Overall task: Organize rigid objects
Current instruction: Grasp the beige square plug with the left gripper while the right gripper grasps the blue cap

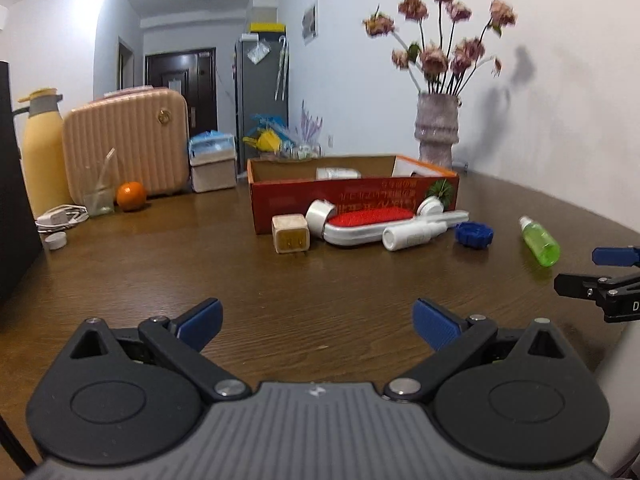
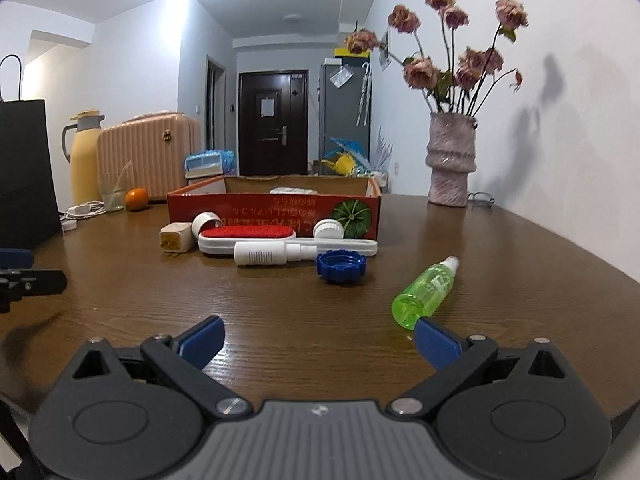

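I am holding my left gripper (image 1: 318, 322) spread wide over bare table (image 1: 280, 280), gripping nothing. My right gripper (image 2: 320, 340) is gaping too, empty, its right fingertip lying just beside the green bottle (image 2: 426, 294). The blue cap (image 2: 341, 266), white bottle (image 2: 272, 253), red brush (image 2: 248, 234) and plug (image 2: 175, 239) are lying before the red box (image 2: 276, 210).
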A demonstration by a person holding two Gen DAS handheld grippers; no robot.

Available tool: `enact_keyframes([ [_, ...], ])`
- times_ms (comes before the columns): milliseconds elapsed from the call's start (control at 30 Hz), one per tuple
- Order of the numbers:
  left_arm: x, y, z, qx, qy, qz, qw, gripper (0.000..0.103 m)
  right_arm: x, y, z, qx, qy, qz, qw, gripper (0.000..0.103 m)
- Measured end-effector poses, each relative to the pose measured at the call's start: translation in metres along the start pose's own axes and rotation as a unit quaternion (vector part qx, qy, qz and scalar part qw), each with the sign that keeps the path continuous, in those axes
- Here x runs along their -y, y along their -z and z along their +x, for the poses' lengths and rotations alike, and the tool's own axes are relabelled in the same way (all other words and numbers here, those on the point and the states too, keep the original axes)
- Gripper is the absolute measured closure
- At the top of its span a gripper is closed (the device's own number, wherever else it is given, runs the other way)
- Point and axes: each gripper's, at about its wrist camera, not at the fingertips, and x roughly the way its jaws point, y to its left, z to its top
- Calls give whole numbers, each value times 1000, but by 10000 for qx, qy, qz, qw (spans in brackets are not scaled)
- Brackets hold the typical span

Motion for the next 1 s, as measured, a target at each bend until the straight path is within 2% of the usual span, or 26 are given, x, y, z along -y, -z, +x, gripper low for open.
enact_keyframes([
  [67,0,-5,12,-165,10,8,9999,0,2,-3,10,-118,-51,-5,9999,10],
  [200,-4,-21,40,-469,32,25,9989,0,6,-18,31,-202,-312,61,9993,12],
  [333,-11,-45,78,-545,-45,120,9984,0,7,-36,61,-304,-362,-18,9989,18],
  [433,-17,-61,113,-572,-150,112,9982,1,10,-47,93,-536,-334,-117,9979,23],
  [567,-24,-76,155,-706,-144,113,9973,15,15,-59,136,-982,-134,-290,9947,27],
  [633,-28,-80,172,-767,-150,118,9969,19,15,-63,150,-1092,-64,-375,9933,27],
  [733,-32,-83,195,-929,-98,65,9956,34,17,-69,165,-1104,-50,-446,9929,28],
  [800,-35,-82,204,-1066,-72,-11,9943,49,20,-71,171,-1081,-61,-435,9932,31],
  [867,-38,-79,208,-1183,28,-114,9929,59,22,-70,176,-1177,-80,-404,9922,43],
  [933,-38,-76,207,-1168,-16,-102,9931,61,24,-70,179,-1245,-138,-366,9915,50],
  [1000,-32,-73,203,-1122,-172,55,9935,63,25,-67,178,-1249,-147,-347,9914,50],
])
